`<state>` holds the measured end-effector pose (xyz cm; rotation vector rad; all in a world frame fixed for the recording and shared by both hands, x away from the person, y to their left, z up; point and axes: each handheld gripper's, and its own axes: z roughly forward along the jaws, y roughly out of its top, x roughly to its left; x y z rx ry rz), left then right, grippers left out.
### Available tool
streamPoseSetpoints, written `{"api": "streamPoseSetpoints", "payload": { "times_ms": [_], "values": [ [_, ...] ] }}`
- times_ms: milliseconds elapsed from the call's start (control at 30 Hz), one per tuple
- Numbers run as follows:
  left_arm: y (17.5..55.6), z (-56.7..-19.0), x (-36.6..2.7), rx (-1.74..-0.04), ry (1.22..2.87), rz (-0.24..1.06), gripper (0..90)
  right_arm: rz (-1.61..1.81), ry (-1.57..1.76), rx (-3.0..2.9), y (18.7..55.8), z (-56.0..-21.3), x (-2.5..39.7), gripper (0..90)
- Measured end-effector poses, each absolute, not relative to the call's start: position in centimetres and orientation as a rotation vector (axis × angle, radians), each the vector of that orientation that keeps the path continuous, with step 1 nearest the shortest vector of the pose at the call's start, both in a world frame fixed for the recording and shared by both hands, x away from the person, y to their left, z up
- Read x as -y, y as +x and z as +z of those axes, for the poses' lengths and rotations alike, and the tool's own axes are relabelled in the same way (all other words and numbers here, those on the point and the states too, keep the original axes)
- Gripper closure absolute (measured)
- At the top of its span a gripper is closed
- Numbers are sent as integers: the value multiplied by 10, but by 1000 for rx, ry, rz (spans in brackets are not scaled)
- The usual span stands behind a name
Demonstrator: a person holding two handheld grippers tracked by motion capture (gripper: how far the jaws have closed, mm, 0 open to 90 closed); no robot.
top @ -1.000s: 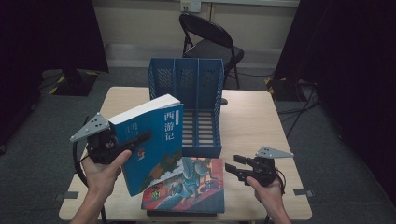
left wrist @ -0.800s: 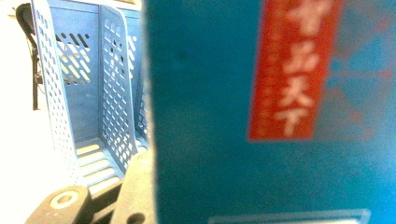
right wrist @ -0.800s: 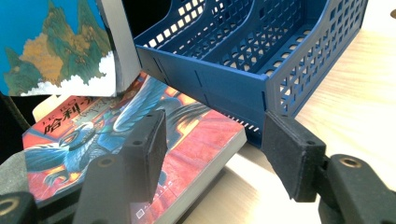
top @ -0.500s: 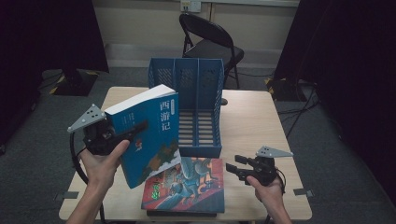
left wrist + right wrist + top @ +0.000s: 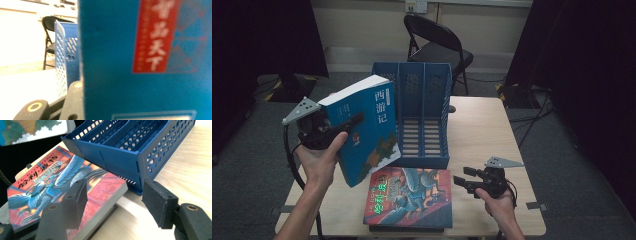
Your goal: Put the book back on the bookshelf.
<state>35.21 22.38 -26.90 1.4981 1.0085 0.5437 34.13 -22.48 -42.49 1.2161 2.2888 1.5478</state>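
Observation:
A thick blue book (image 5: 367,127) with a white Chinese title hangs tilted above the table's left side, and my left gripper (image 5: 352,122) is shut on it; one black finger (image 5: 354,120) lies across the cover. Up close, that cover (image 5: 140,62) blocks most of the left gripper view, with one finger (image 5: 73,100) beside it. A red book with a winged creature (image 5: 409,197) lies flat at the front centre. My right gripper (image 5: 460,177) is low by its right edge, open, with the book's corner (image 5: 50,187) and bare table between its jaws (image 5: 117,202).
A blue three-slot file rack (image 5: 422,100) stands on the wooden table (image 5: 482,130) behind the red book, close to the lifted book's right edge. A darker book (image 5: 407,231) lies under the red one. A black folding chair (image 5: 437,45) stands beyond the table.
My left gripper has raised the blue book higher and a little to the left, its top nearing the rack's rim. The right gripper has stayed put.

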Motion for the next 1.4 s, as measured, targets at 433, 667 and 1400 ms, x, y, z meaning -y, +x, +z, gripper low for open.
{"api": "streamPoseSetpoints", "payload": {
  "times_ms": [433, 667, 1400],
  "values": [
    [377, -267, -210, -1104, 1498, 644, 614, 1539, 1241, -2308, 343, -430, 224, 344],
    [389, -267, -206, -1149, 1456, 629, 614, 1521, 1243, -2334, 344, -435, 221, 343],
    [419, -277, -193, -1220, 1509, 719, 614, 1535, 1234, -2339, 344, -435, 224, 344]
  ]
}}
